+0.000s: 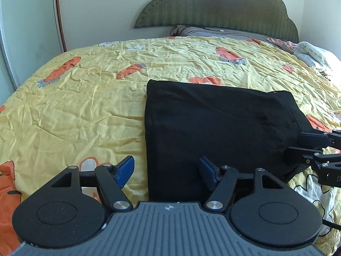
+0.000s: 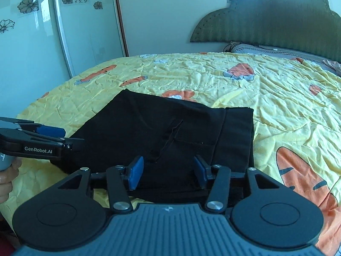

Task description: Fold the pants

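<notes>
Bedroom: bed with a wrinkled yellow carrot-print quilt, green scalloped headboard at the far end, wardrobe doors with flower decals along the left wall, grey pillow under the headboard.

Black pants lie folded into a compact rectangle on the near part of the quilt, flat, waistband end toward the right in the right wrist view.

Left gripper: jaws apart, 2 blue pads visible. One pad sits over bare quilt, the other over the pants' near-left corner; nothing pinched between them.

Right gripper: jaws apart, hovering over the pants' near edge, fabric below the gap, pads not pressing on it.

Part of a hand shows at the left gripper's handle in the right wrist view.
</notes>
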